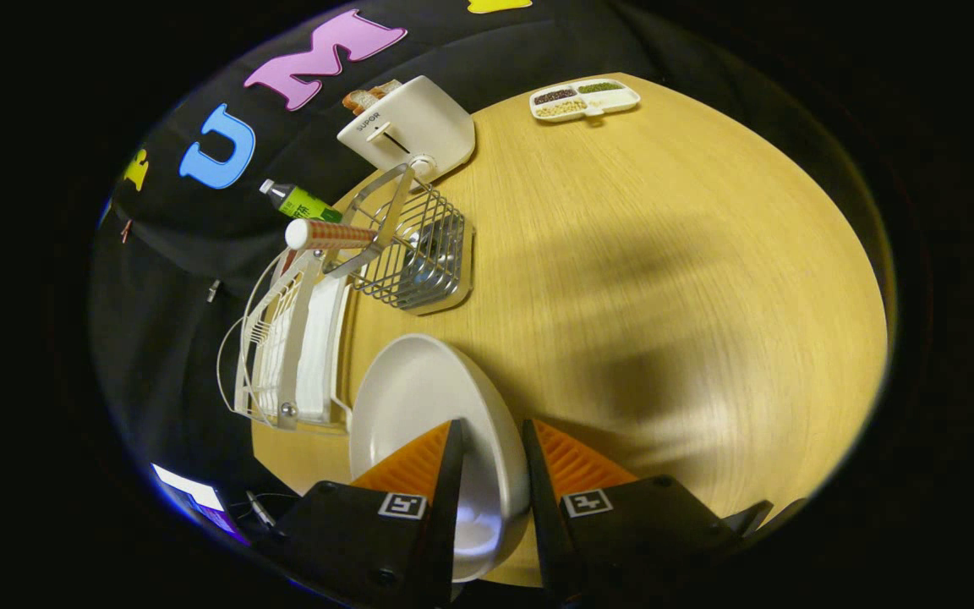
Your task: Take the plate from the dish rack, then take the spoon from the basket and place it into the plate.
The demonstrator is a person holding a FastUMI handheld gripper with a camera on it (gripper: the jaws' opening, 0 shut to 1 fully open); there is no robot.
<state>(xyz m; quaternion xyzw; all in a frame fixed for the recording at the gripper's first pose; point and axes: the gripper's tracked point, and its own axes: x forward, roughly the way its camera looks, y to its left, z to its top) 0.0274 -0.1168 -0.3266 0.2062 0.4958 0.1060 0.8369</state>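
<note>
Gripper clamping the plate: rim passing between the two fingers, both pressing on it, so grasping rather than released. Plate appearing out of the dish rack already, sitting just beside the rack's near end, over the wooden table; whether resting on the table or hanging slightly above it, not resolvable from this angle. Plate's bowl spreading ahead of the fingers and toward the rack side, wide face turned up. Looking beyond the plate: wire basket standing just past the rack, near the toaster, with the spoon poking out, handle angled away from the basket toward the rack and the green bottle. Key relation for the coming move: spoon lying straight ahead and beyond the plate, long axis running crosswise to the fingers' line, handle end being the free, reachable part. Judging the plate stage nearly done; setting down on open table, letting go, then reaching forward over the plate likely needed. Risk: clipping the rack wires or basket handle on approach. Divided snack tray sitting well apart at the far edge, not relevant.
</note>
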